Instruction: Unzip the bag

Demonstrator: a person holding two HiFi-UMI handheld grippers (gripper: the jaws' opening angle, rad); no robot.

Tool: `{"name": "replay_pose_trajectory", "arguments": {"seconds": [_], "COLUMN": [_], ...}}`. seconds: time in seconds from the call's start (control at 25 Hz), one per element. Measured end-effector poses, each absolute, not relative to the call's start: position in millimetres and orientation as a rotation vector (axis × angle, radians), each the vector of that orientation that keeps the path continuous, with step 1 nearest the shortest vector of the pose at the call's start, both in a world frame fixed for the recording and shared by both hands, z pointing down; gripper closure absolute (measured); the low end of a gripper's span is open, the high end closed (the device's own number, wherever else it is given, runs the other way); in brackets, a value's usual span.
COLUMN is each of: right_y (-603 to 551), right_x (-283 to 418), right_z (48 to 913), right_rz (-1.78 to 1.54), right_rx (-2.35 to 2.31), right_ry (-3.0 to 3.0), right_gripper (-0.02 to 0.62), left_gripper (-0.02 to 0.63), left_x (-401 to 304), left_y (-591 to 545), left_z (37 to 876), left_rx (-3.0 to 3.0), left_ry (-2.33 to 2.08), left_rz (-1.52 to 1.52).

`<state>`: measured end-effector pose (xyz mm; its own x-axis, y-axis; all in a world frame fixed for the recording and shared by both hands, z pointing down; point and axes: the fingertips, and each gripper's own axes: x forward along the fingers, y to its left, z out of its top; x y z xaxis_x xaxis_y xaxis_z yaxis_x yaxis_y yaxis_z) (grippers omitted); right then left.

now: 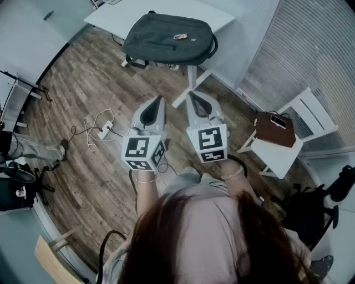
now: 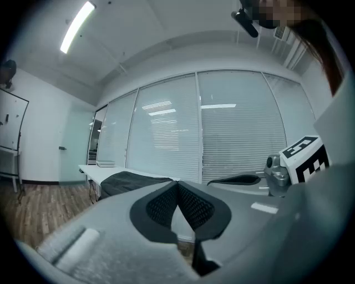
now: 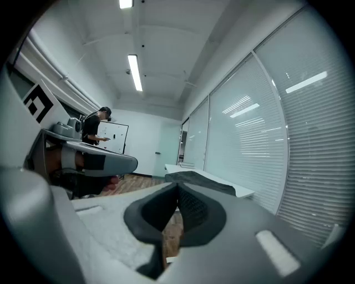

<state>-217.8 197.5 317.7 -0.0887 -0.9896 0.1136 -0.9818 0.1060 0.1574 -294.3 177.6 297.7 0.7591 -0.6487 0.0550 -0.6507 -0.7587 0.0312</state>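
Note:
A dark grey backpack (image 1: 169, 37) lies flat on a white table (image 1: 111, 14) at the far end of the room, with a small tag-like item (image 1: 180, 36) on top. My left gripper (image 1: 160, 99) and right gripper (image 1: 191, 95) are held side by side over the wooden floor, well short of the table. Both point toward the bag and are shut with nothing between the pads. The left gripper view has the bag (image 2: 130, 180) low and far behind the closed left gripper (image 2: 177, 183). Beyond the closed right gripper (image 3: 177, 186), the bag (image 3: 197, 178) is small on the table.
A white chair (image 1: 302, 119) to the right carries a brown pouch (image 1: 275, 130) with a phone on it. A power strip and cables (image 1: 102, 131) lie on the floor at left. A black bag (image 1: 302, 213) sits at lower right. A person (image 3: 91, 131) stands far back.

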Motion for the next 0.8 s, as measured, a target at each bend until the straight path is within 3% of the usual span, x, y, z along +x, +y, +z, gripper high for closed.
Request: {"name": "replay_pose_trajectory", "arguments": {"seconds": [0.8], "right_y": [120.4], "right_x": [-241.8], "right_z": [328.3], "right_rz": [0.015], "right_rx": [2.066], "right_ry": [-2.132], "right_gripper": [0.592], "left_gripper": [0.597], "left_x": [-299.4], "left_y": [98.3], "left_z": [309.4], "left_rx": [2.967], "left_ry": [-0.875], "left_rz": [0.098]}}
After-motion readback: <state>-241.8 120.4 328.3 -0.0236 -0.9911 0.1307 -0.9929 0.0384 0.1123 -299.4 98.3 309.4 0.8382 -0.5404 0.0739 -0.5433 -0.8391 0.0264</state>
